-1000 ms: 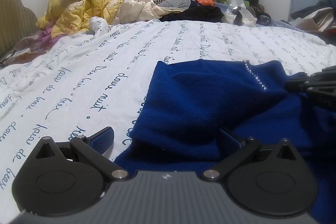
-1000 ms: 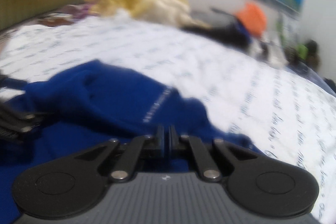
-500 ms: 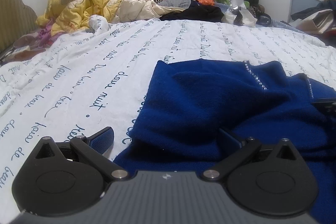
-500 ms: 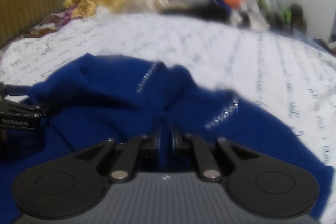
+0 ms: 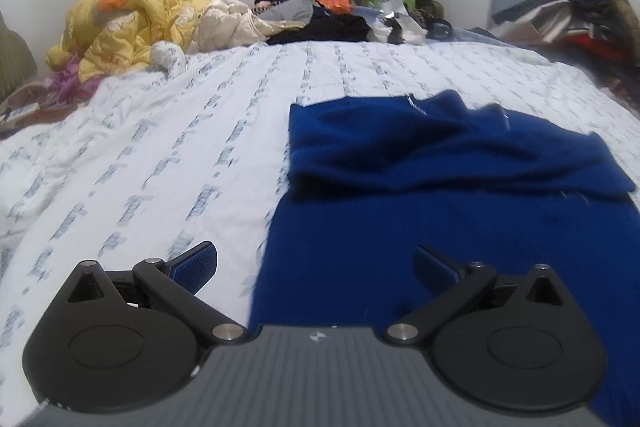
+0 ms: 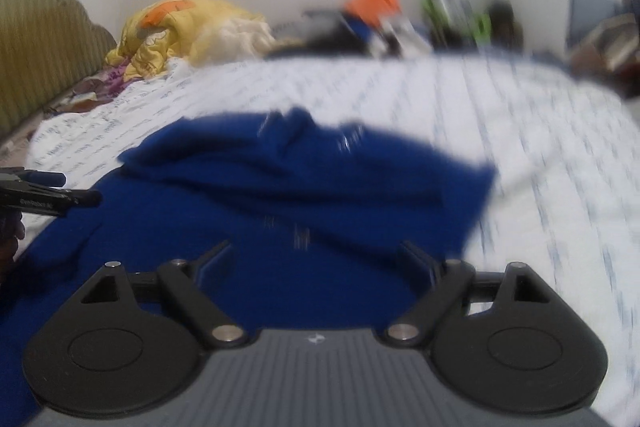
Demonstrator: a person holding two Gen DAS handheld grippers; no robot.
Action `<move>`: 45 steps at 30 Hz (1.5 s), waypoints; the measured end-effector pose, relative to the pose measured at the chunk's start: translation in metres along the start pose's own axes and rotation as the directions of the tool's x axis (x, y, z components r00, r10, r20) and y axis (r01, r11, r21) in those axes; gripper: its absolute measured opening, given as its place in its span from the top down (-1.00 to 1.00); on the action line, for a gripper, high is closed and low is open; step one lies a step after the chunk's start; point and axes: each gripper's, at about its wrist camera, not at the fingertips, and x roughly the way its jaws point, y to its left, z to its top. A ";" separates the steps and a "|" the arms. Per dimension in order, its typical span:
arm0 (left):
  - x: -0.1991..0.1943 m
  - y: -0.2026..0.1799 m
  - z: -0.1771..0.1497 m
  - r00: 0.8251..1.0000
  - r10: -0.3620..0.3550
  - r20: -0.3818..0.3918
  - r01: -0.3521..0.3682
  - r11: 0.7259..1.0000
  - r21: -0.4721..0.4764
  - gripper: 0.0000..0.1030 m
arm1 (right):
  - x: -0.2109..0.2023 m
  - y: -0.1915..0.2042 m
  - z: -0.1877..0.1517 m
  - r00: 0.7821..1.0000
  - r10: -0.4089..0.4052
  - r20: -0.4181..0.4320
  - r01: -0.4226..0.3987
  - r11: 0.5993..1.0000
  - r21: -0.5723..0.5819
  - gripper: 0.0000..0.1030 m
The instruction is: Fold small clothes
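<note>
Lying flat on the white bedsheet (image 5: 168, 131) printed with lines of script, the blue sweater (image 5: 440, 211) has its far part folded back toward the near part, so a thick doubled band runs left to right across the garment while the single lower layer stretches toward both cameras. Two thin lines of sparkling trim show on the folded band near its far edge. In the left wrist view the sweater fills the right half of the bed surface, its straight left edge running away from the camera; in the right wrist view it fills the left and middle, with one corner of the fold reaching out to the right over the sheet. The left gripper (image 5: 316, 263) has its jaws spread wide, holding nothing, the left finger over bare sheet and the right finger over blue fabric. The right gripper (image 6: 316, 259) is also spread wide and holds nothing, both fingers over the sweater; that view is motion-blurred. Half a second ago the right gripper's jaws were pinched together on the blue cloth, and they have now let go; both cameras have pulled back and up, so more of the flat lower layer shows. Beyond the sweater, a yellow quilt (image 5: 132, 23) and a pile of clothes (image 5: 320, 15) sit at the far edge of the bed.
</note>
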 end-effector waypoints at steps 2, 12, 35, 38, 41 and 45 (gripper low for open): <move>-0.014 0.010 -0.005 1.000 -0.015 -0.014 0.015 1.000 -0.011 -1.00 | -0.015 -0.006 -0.013 1.000 -0.002 -0.013 0.003 1.000 0.026 -0.71; -0.060 0.044 -0.044 0.962 -0.161 -0.219 0.140 0.984 -0.109 -0.99 | -0.079 -0.040 -0.064 0.968 0.224 -0.110 -0.192 0.951 0.244 -0.71; -0.079 0.023 -0.074 0.814 -0.415 -0.407 0.340 0.908 -0.247 -0.25 | -0.079 -0.010 -0.110 0.741 0.614 -0.272 -0.481 0.768 0.422 -0.40; -0.079 0.022 -0.070 0.833 -0.354 -0.425 0.289 0.934 -0.210 0.56 | -0.073 -0.005 -0.110 0.757 0.572 -0.317 -0.442 0.804 0.397 0.53; -0.076 0.028 -0.070 0.831 -0.350 -0.432 0.264 0.932 -0.247 0.84 | -0.073 -0.002 -0.113 0.766 0.561 -0.315 -0.435 0.813 0.388 0.81; -0.086 0.030 -0.060 0.845 -0.382 -0.374 0.304 0.919 -0.252 0.86 | -0.092 -0.007 -0.097 0.807 0.564 -0.174 -0.484 0.801 0.352 0.86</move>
